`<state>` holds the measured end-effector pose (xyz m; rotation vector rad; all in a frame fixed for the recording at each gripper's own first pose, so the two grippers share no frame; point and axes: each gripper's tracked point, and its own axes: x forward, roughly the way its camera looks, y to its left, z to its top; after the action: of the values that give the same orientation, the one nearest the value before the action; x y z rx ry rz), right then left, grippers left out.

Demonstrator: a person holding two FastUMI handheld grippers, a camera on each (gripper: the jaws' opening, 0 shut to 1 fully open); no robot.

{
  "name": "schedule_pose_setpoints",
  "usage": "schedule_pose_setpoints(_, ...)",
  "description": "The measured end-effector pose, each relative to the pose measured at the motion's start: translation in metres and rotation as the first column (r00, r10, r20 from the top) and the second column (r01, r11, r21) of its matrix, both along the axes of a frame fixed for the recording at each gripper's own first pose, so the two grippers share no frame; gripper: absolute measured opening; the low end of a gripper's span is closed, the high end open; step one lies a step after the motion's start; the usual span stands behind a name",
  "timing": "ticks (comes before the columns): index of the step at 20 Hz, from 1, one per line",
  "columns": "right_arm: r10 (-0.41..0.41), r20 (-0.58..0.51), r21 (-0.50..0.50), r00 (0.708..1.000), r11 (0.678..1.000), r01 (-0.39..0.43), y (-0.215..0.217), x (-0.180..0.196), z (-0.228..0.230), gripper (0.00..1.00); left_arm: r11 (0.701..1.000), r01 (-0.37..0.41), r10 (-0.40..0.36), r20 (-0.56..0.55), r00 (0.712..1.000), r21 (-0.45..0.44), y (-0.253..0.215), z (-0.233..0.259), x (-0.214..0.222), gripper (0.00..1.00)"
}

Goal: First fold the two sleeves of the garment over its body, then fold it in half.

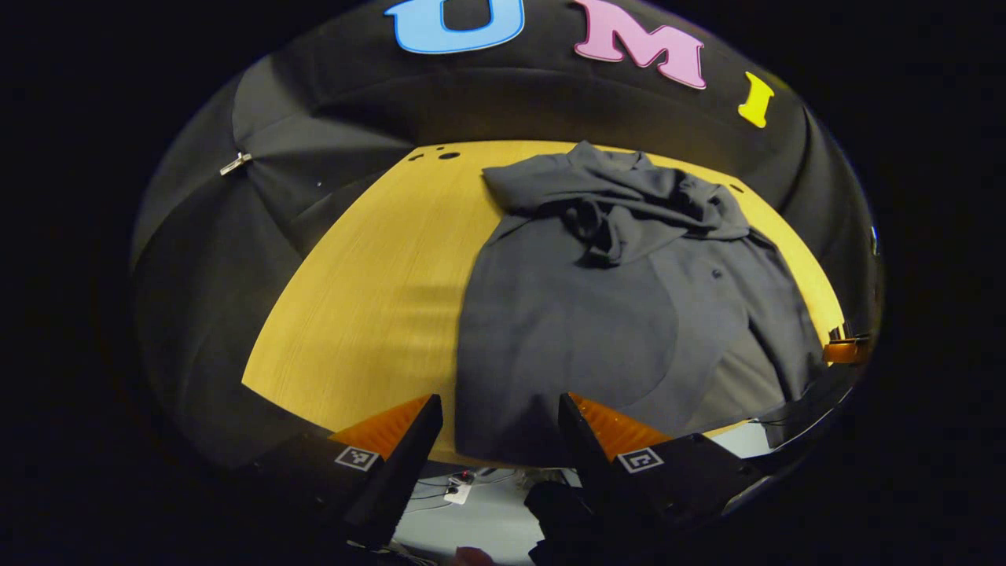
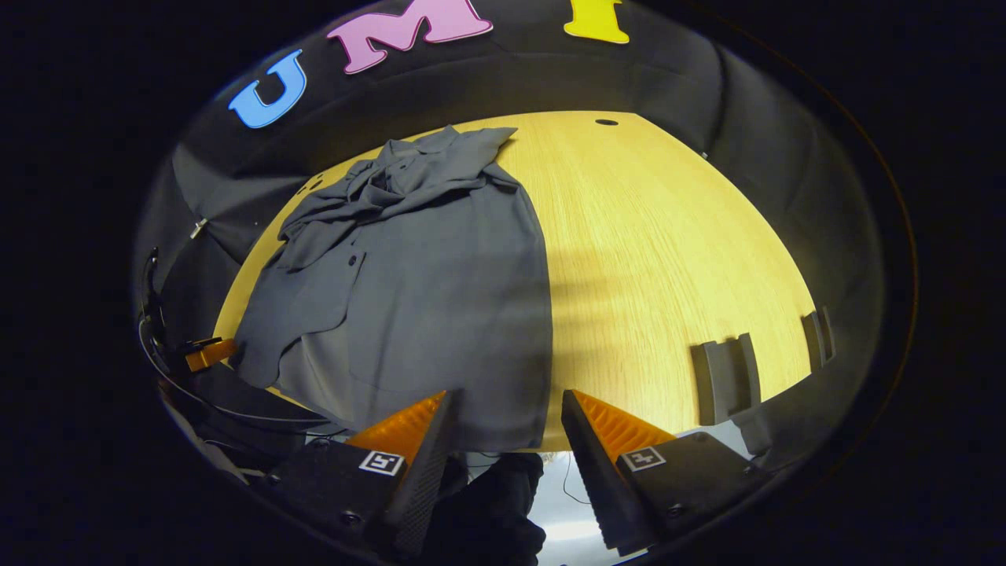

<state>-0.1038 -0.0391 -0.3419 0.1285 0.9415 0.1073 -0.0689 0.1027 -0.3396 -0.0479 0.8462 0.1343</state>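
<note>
A dark grey shirt (image 1: pixel 613 314) lies on the yellow wooden table (image 1: pixel 369 299), its collar at the far end and both sleeves bunched over its upper body. My left gripper (image 1: pixel 500 409) hovers open over the near hem, at the shirt's left corner. In the right gripper view the same shirt (image 2: pixel 424 283) stretches toward me, and my right gripper (image 2: pixel 507 405) stands open above its near right corner. Neither pair of fingers touches the cloth. The other gripper's orange finger (image 2: pixel 208 354) peeks in at the left edge.
Bare table (image 2: pixel 668 259) lies to the right of the shirt. Two grey clamps (image 2: pixel 727 377) grip the table's near right edge. Small holes (image 1: pixel 440 153) mark the far left corner. Beyond the near edge are floor and cables (image 1: pixel 460 491).
</note>
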Motion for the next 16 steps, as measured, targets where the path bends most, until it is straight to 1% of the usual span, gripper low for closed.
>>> schedule_pose_setpoints(4,0.035,-0.022,-0.026,0.999,0.999,-0.036,0.009,0.001,-0.015,0.84,1.000,0.024,-0.023,-0.059,0.998,0.006,-0.001,-0.019,0.002,0.94)
schedule_pose_setpoints(5,0.050,0.004,-0.047,0.999,0.998,-0.050,0.010,0.006,-0.014,0.84,0.999,0.032,-0.031,-0.058,0.998,0.008,-0.002,-0.020,0.004,0.94)
schedule_pose_setpoints(6,0.068,-0.008,-0.068,0.998,0.995,-0.068,0.010,0.005,-0.018,0.85,0.999,0.036,-0.036,-0.050,0.998,0.013,-0.002,-0.019,0.007,0.94)
schedule_pose_setpoints(7,0.086,0.004,-0.092,0.996,0.992,-0.085,0.011,0.009,-0.017,0.84,0.999,0.044,-0.044,-0.059,0.997,0.011,-0.003,-0.022,0.008,0.94)
schedule_pose_setpoints(8,0.100,-0.009,-0.124,0.995,0.987,-0.101,0.010,0.009,-0.021,0.84,0.999,0.048,-0.048,-0.057,0.997,0.004,-0.005,-0.023,0.009,0.93)
schedule_pose_setpoints(9,0.120,-0.006,-0.160,0.993,0.980,-0.119,0.010,0.011,-0.022,0.85,0.999,0.046,-0.046,-0.054,0.997,-0.012,-0.007,-0.024,0.012,0.95)
schedule_pose_setpoints(10,0.132,-0.004,-0.174,0.991,0.976,-0.131,0.013,0.011,-0.021,0.84,0.999,0.031,-0.033,-0.059,0.998,-0.045,-0.010,-0.025,0.012,0.95)
schedule_pose_setpoints(11,0.115,0.003,-0.175,0.993,0.978,-0.113,0.016,0.015,-0.023,0.86,0.999,0.003,-0.005,-0.054,0.999,-0.053,-0.010,-0.025,0.015,0.94)
schedule_pose_setpoints(12,0.086,0.025,-0.162,0.996,0.983,-0.081,0.019,0.018,-0.022,0.86,0.998,0.007,-0.011,-0.072,0.997,-0.061,-0.013,-0.025,0.015,0.92)
schedule_pose_setpoints(13,0.103,0.039,-0.148,0.994,0.984,-0.096,0.028,0.022,-0.023,0.79,0.996,0.068,-0.072,-0.073,0.995,-0.057,-0.025,-0.023,0.020,0.84)
schedule_pose_setpoints(14,0.178,0.070,-0.118,0.982,0.979,-0.169,0.045,0.029,-0.021,0.55,0.989,0.145,-0.147,-0.062,0.987,-0.039,-0.036,-0.024,0.024,0.60)
schedule_pose_setpoints(15,0.199,0.080,-0.112,0.977,0.975,-0.189,0.050,0.032,-0.020,0.31,0.983,0.184,-0.184,-0.066,0.981,-0.001,-0.041,-0.023,0.029,0.36)
schedule_pose_setpoints(16,0.199,0.066,-0.093,0.978,0.977,-0.193,0.052,0.031,-0.020,0.07,0.979,0.203,-0.200,-0.073,0.977,0.034,-0.042,-0.025,0.033,0.12)
